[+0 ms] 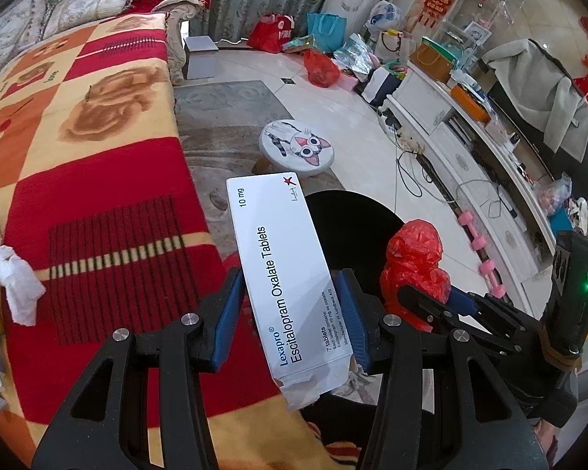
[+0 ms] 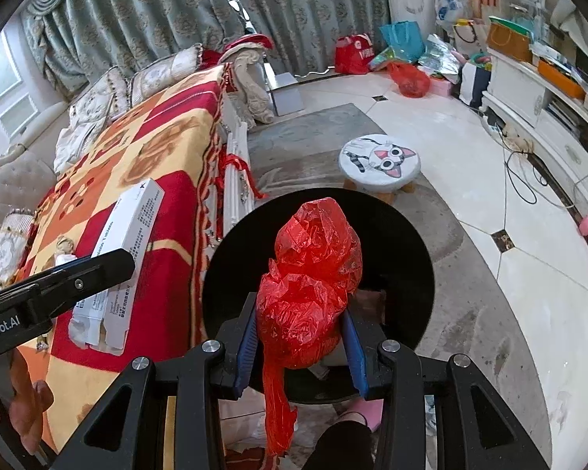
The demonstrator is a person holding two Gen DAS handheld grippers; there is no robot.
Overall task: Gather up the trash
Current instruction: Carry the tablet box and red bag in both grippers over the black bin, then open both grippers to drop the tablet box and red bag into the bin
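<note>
plainly "lexapro escitalopram oxalate tablets" on the white box point(image 1: 290, 274) between left tongs point(image 1: 296, 321)

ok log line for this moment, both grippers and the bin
left gripper: shut on medicine box | right gripper: shut on red plastic bag | black bin: below bag | crumpled tissue: on blanket

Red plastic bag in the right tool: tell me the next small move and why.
Probably open the right tool and let the red plastic bag drop. It hangs clamped between the blue pads directly over the black bin, so releasing should land it inside. The left tool holds the white medicine box beside the bin.
</note>
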